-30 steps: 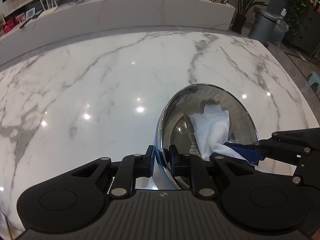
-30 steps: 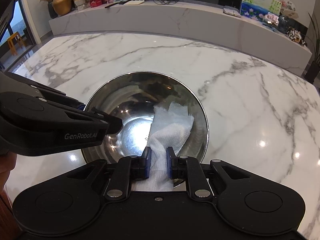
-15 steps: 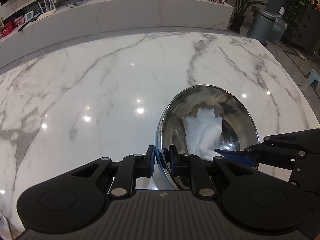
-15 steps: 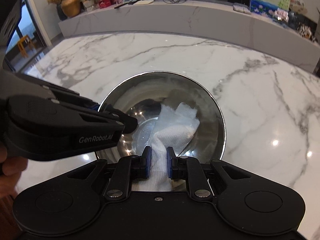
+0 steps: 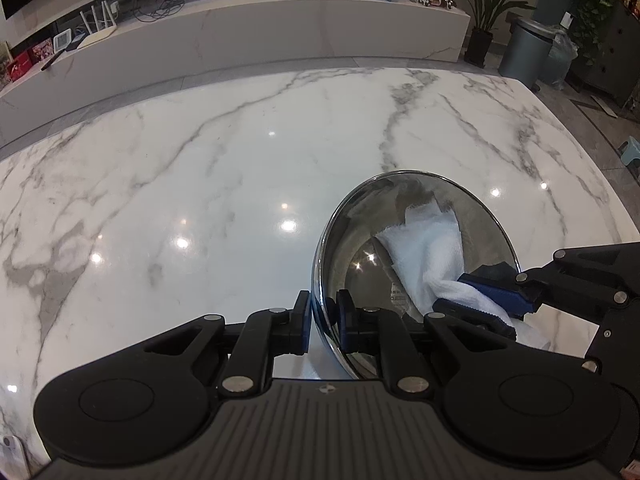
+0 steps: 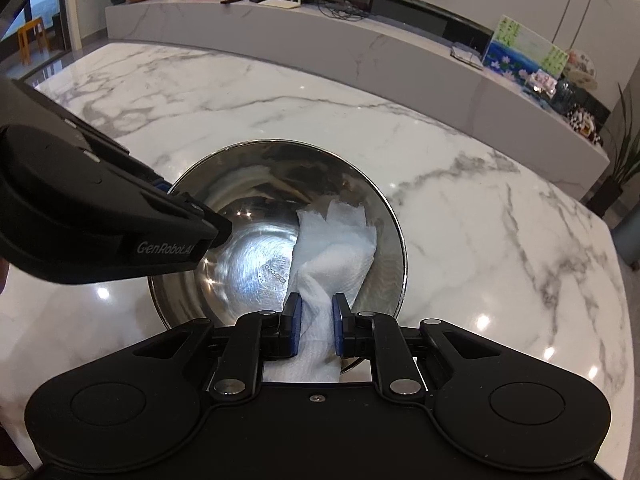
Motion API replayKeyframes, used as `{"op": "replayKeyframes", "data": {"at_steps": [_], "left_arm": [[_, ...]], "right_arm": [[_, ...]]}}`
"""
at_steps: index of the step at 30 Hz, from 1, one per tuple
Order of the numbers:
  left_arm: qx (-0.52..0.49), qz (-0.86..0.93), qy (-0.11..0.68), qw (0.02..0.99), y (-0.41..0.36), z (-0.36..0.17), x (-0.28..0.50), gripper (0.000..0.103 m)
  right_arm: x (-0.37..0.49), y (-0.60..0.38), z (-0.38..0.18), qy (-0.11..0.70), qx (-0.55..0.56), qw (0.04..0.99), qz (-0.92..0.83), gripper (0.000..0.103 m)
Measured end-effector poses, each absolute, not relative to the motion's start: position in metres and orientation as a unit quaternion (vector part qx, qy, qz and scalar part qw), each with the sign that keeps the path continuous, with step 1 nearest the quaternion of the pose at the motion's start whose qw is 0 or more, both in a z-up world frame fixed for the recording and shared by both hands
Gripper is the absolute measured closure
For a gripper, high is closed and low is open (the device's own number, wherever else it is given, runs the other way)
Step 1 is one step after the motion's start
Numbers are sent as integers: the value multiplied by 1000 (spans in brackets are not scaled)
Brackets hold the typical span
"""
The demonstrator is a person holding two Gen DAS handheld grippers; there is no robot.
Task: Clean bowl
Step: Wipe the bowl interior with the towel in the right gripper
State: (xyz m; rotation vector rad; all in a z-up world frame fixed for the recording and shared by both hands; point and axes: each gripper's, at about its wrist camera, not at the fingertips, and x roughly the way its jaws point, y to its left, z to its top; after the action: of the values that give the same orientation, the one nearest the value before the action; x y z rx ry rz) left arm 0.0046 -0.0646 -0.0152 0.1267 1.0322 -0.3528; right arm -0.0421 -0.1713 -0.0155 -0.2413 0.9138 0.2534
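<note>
Dim indoor light is being reflected as small glare spots on the glossy tabletop (image 5: 240,168); edges are being bent by fisheye distortion.

The steel bowl (image 5: 352,276) is seen tilted on the marble table (image 5: 240,168), its opening turned toward the right. Its near rim is clamped between the blue-padded fingers of the left gripper (image 5: 323,322), one pad outside the wall and one inside. A white cloth (image 5: 430,254) is spread against the bowl's inner wall and is bunched where it is pinched by the right gripper (image 5: 476,298), which reaches in from the right edge. Ceiling lights are reflected on the tabletop. Beyond the table, a long marble counter (image 5: 280,36), potted plants (image 5: 486,4) and a grey bin (image 5: 524,52) are visible.
</note>
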Motion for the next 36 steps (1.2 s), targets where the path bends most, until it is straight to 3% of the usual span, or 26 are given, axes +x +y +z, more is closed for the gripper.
{"op": "replayKeyframes", "data": {"at_steps": [10,24,33,36], "left_arm": [[-11,-183,548,816,-52,-25,8,77],[-4,-185,542,820,-57,-23,3,84],[24,-179,522,833,-60,-16,2,86],[37,-181,517,836,-62,-15,1,87]], "right_arm": [[-39,-177,-16,446,-88,883,118,89],[-44,-174,-21,452,-72,880,125,89],[-41,-178,-23,484,49,846,219,88],[-44,-167,-24,482,8,851,210,88]]}}
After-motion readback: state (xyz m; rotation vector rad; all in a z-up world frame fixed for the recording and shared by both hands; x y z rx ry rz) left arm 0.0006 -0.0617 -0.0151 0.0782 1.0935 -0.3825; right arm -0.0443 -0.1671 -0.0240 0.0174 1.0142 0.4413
